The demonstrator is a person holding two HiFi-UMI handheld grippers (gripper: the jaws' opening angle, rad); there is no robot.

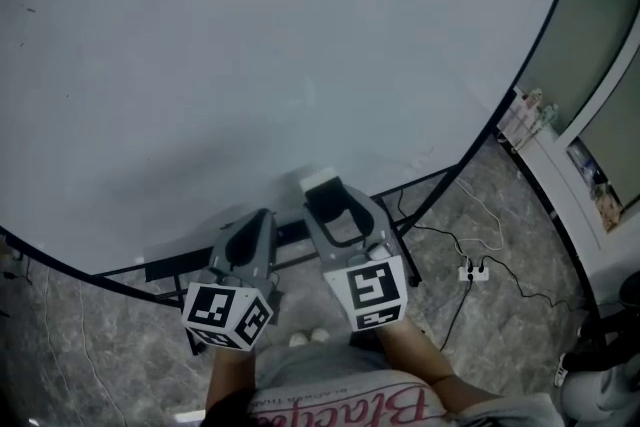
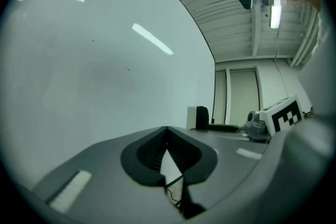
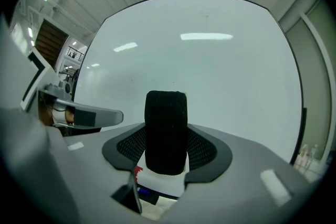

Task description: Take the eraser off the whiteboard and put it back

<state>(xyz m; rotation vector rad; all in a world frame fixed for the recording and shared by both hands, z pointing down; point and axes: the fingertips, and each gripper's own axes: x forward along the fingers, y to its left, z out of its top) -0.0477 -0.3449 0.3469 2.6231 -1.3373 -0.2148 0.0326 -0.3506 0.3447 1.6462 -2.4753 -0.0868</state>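
Right gripper (image 1: pixel 335 205), a grey moulded shell with black ribbed pads, is clamped on the whiteboard eraser (image 3: pixel 166 131). The jaws stand partly apart with the eraser filling the gap between them. The eraser is a rounded block: a black, fuzzy felt face stands upright above a smooth white plastic body with a small red mark at its lower left. It sits near the lower edge of the whiteboard (image 1: pixel 250 65), close to the glossy pale surface. Whether it touches the board cannot be told.

Just beside it, the left gripper (image 1: pixel 260 215) points at the same lower edge. Its jaw tips are pressed together with nothing between them. Each gripper carries a cube with black-and-white square markers at its rear.

The whiteboard is broad, smooth and nearly blank, with faint scribbles by its top edge and ceiling lights reflected in it. A thin black metal frame (image 1: pixel 430 183) runs below its lower edge. Beneath lies a grey veined stone floor (image 1: pixel 100 335), where a white power strip (image 1: pixel 474 272) trails thin black cables.
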